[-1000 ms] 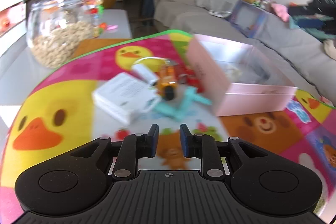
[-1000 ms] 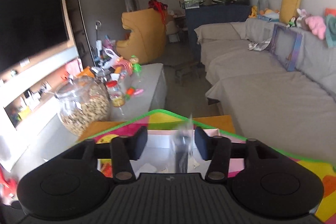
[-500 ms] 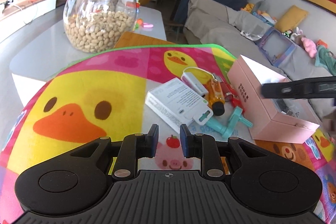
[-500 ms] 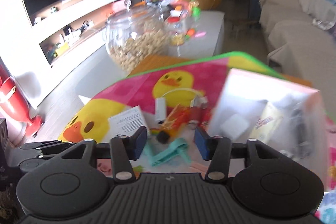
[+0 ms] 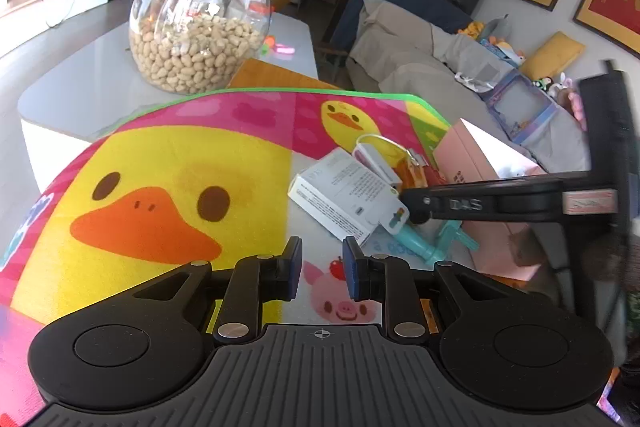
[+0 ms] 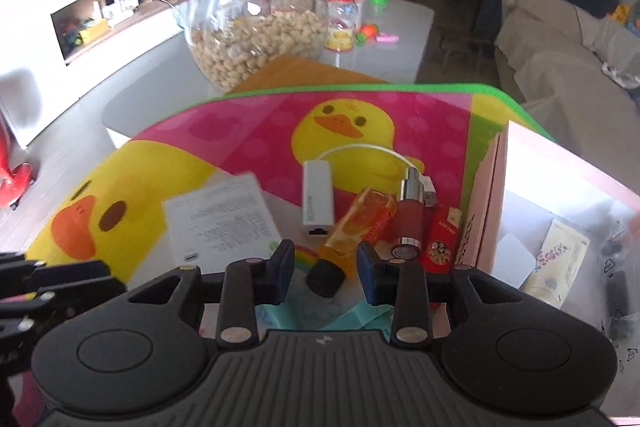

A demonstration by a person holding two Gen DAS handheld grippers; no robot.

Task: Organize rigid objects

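Right wrist view: we have the right gripper (image 6: pixel 325 269) low over the clutter, jaws part-way apart with nothing pinched; they have just been closing in. The orange bottle (image 6: pixel 354 227) lies straight ahead. Its black cap (image 6: pixel 326 278) sits in the gap between the fingertips, lower centre of the frame, and the body runs up and to the right. So its long axis lies roughly along our pointing line, tilted a little right, and the jaws would close across the cap end.

We judge the right hand nearer. In the left wrist view, the left gripper (image 5: pixel 322 269) hangs over the pig print at lower centre, jaws a narrow slot apart and empty, with the pile well up and to the right of it.

Materials:
- bottle: clear amber plastic, round and smooth, likely to roll
- red tube (image 6: pixel 410 223): glossy with a metal collar, touching the bottle's right side
- red lighter (image 6: pixel 442 239): just beside the tube
- white adapter (image 6: pixel 317 195): hard and boxy, with a thin cable
- white carton (image 6: pixel 222 219): flat card
- teal clip (image 5: pixel 416 247): plastic
- pink box (image 6: pixel 486 211): stiff card, open, at right, already holding a few things
- mat (image 6: pixel 256 131): soft and printed
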